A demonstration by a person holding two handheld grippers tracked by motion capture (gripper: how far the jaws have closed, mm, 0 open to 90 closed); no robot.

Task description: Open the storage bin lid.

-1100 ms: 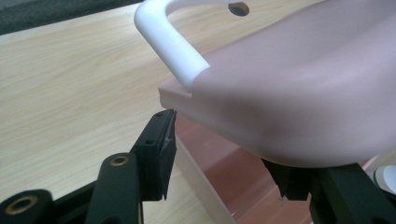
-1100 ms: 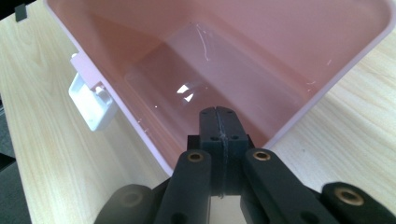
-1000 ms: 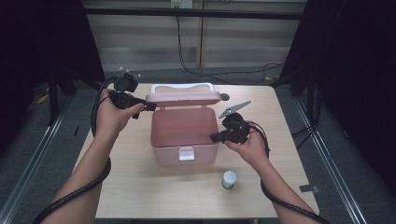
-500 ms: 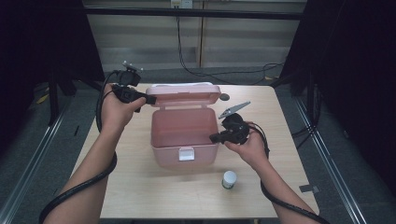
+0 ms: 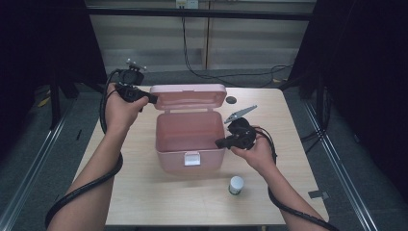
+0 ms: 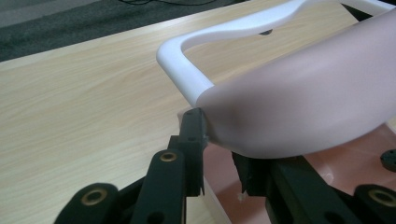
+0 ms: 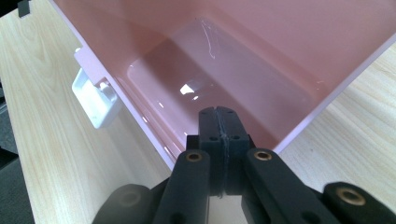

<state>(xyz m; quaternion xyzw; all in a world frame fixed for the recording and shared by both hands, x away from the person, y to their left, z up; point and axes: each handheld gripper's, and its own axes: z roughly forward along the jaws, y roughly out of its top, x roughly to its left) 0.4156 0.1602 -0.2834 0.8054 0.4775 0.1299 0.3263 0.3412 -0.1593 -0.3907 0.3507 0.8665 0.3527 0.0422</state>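
A pink box [image 5: 190, 161] stands open mid-table, its lid [image 5: 187, 96] tipped up at the back. My left gripper [image 5: 150, 98] is at the lid's left corner. In the left gripper view its jaws have just been closing. The lid's rim [image 6: 303, 102], beside the white handle [image 6: 187, 70], sits between its fingertips [image 6: 218, 140], and one finger [image 6: 194, 130] touches the lid's outside. My right gripper [image 5: 219, 143] is shut with nothing in it. Its tips [image 7: 218, 114] reach over the right wall [image 7: 280, 42] into the bare interior.
A white latch [image 7: 95, 100] hangs on the box's front wall. A small white-capped bottle [image 5: 235, 184] stands on the wooden table [image 5: 144, 192] in front of my right hand. A small dark round thing [image 5: 231, 100] lies behind the box to the right.
My left hand has shifted a little toward the back of the table at the lid's left corner. The right hand and the box have stayed put.
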